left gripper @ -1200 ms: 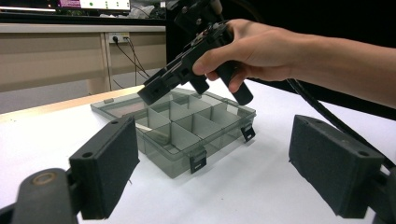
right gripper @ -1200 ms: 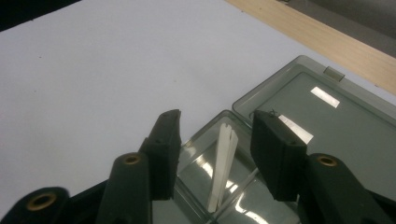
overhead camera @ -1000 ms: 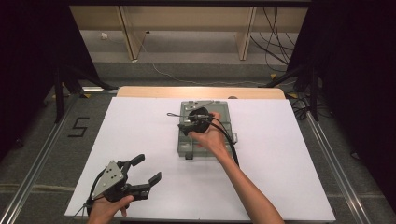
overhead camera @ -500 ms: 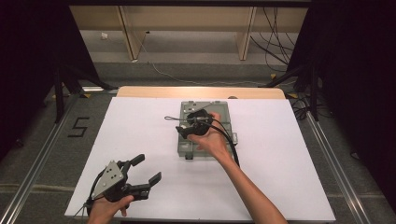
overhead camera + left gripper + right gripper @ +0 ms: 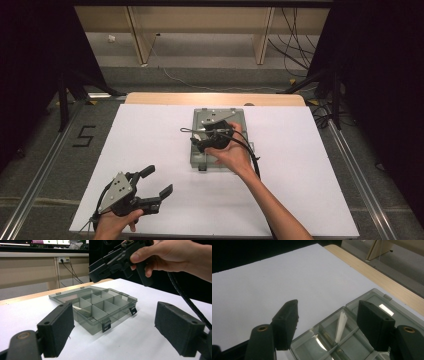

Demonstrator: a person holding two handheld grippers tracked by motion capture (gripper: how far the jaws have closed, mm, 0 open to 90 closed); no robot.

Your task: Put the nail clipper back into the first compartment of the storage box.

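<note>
Right gripper (image 5: 196, 141) hovers over the open box (image 5: 217, 116), jaws just opened and empty, probably after dropping something in; left gripper (image 5: 156, 182) idles wide.

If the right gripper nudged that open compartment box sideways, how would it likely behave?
The compartment box looks like thin translucent plastic, so probably light and stiff. Lying flat on the smooth white table, it would likely slide rather than tip. Its opened lid lies flat behind and may flex at the hinge.

My right gripper (image 5: 327, 325), jaws just opening and empty, hangs above the compartment box (image 5: 372, 296), a white strip (image 5: 341, 325) inside.
</note>
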